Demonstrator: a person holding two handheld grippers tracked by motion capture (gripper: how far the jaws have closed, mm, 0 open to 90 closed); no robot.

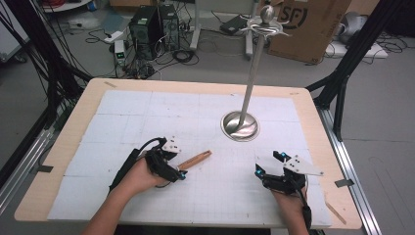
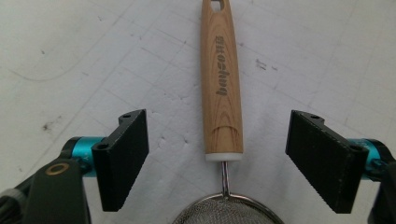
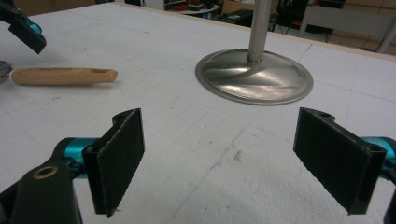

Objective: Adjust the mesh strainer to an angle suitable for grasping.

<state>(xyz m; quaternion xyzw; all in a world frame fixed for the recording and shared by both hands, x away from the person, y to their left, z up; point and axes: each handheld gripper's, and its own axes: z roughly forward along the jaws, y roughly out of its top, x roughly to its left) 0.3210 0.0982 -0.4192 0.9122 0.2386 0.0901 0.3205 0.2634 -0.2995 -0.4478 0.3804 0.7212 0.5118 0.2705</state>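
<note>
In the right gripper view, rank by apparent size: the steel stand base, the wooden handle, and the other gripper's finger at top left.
1. Steel stand base, clearly the largest.
2. Wooden handle, long but slim, well behind the base.
3. Left gripper's finger, smallest, though it is cut off by the frame edge, so its full size is unsure.

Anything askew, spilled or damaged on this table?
Nothing stands out. The strainer lies flat on the white mat, its wooden handle intact, and the metal stand is upright. The mat shows only scuff marks.
</note>
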